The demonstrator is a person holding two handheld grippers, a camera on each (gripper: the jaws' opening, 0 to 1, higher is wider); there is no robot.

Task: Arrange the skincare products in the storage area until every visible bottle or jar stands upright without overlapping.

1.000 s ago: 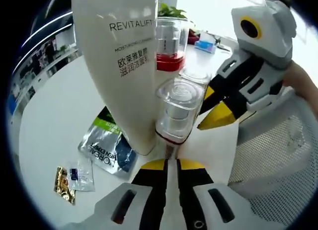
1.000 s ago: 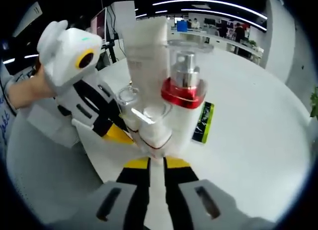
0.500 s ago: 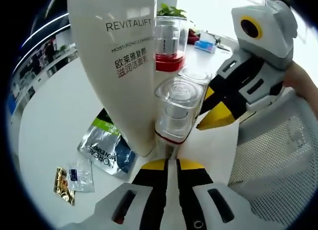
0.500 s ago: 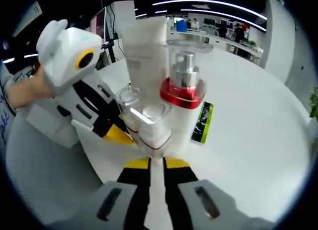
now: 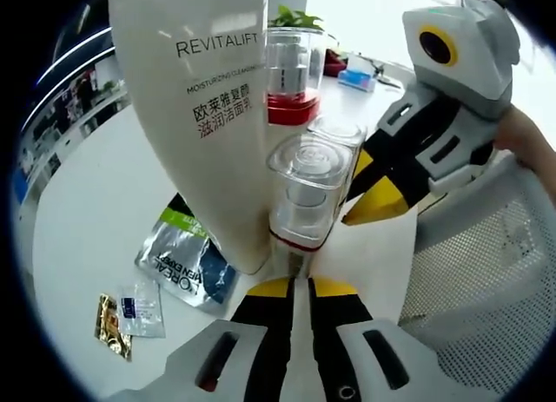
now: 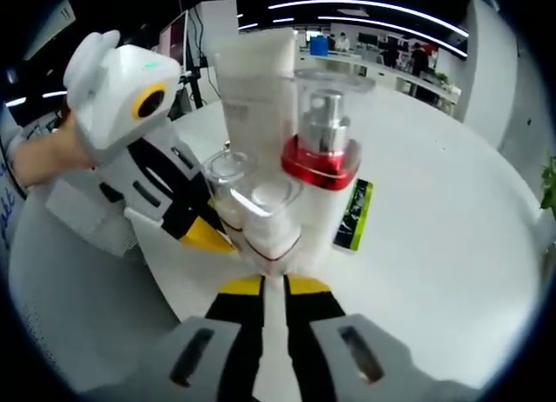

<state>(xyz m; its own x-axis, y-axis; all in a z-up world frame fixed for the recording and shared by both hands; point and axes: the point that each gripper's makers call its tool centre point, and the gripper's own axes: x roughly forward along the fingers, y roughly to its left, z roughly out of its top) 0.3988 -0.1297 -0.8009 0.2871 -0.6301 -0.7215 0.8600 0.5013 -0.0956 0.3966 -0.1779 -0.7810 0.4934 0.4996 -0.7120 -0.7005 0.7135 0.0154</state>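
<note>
Here, in the left gripper view, left gripper point(image 5: 293, 285) low at the bottom, yellow-tipped jaws drawn together with a hairline slit, nothing between them, tips right at the foot of a small clear-capped bottle point(image 5: 306, 187) standing upright on the white table point(image 5: 82, 202). Just left of it, touching or nearly so, a tall white tube point(image 5: 204, 107), long axis vertical, top cut off. Behind, a red-collared pump bottle point(image 5: 291, 76), also upright. Flat sachets point(image 5: 185, 254) lying left of the tube, open tabletop beyond. Right gripper point(image 5: 373, 202) reaching in beside the bottles. In the right gripper view, right gripper point(image 6: 262, 285) likewise closed to a slit on nothing below the same cluster; contact with the bottle hard to judge.
</note>
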